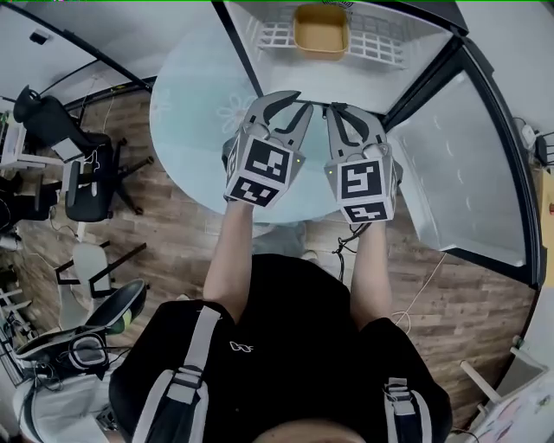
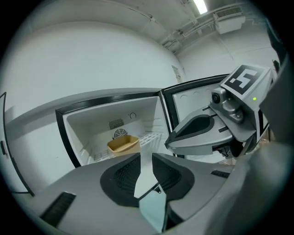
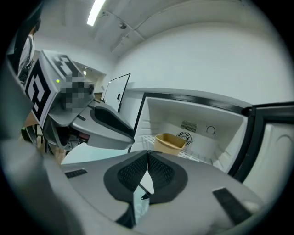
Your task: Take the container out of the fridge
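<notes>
Left hand-held gripper (image 1: 301, 100) spread, right hand-held gripper (image 1: 335, 111) pressed together; container (image 1: 320, 30) on fridge shelf (image 1: 382, 45) beyond round table (image 1: 195, 112)

All three views toward open fridge (image 2: 92, 131)

The room is lit brightly and evenly from above. A strip light (image 2: 200, 6) is seen on the ceiling in both gripper views. The white inside of the fridge (image 1: 372, 82) is well lit. A pale shine is seen on the worktop (image 1: 186, 112). Straight lines are bent near the edges, and the gripper views are ringed with black.
</notes>
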`<action>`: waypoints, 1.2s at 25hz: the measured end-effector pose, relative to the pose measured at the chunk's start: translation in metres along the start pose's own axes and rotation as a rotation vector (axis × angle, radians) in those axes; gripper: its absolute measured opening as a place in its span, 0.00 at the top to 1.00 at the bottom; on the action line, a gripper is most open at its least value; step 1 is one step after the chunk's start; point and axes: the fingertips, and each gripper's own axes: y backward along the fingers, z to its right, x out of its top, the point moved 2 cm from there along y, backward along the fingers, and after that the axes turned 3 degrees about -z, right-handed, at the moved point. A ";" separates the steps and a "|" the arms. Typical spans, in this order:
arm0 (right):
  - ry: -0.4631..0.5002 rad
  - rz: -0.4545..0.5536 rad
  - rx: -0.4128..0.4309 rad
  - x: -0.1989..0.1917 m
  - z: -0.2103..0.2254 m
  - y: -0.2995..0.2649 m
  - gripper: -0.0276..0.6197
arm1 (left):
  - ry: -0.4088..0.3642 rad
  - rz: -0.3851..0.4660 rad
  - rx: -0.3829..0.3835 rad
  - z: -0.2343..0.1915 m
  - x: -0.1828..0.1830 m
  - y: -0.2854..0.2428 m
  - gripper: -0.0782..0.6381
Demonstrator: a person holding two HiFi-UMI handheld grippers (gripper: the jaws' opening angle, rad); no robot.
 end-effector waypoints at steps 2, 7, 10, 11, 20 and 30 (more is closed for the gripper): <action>0.038 0.000 0.003 0.006 0.004 -0.012 0.95 | -0.031 0.006 -0.006 -0.007 0.004 -0.010 0.76; 0.169 -0.044 0.011 0.019 0.013 -0.039 0.86 | -0.121 0.013 -0.036 -0.024 0.012 -0.031 0.69; 0.335 -0.106 -0.009 0.023 0.017 -0.056 0.85 | -0.199 0.003 -0.040 -0.039 0.013 -0.045 0.69; 0.380 -0.125 -0.014 0.023 0.020 -0.063 0.85 | -0.233 0.000 -0.041 -0.043 0.014 -0.050 0.69; 0.657 -0.291 -0.061 0.020 0.049 -0.111 0.85 | -0.447 -0.045 -0.095 -0.062 0.014 -0.098 0.69; 0.837 -0.425 -0.076 0.005 0.055 -0.140 0.88 | -0.444 -0.073 -0.086 -0.063 0.002 -0.124 0.69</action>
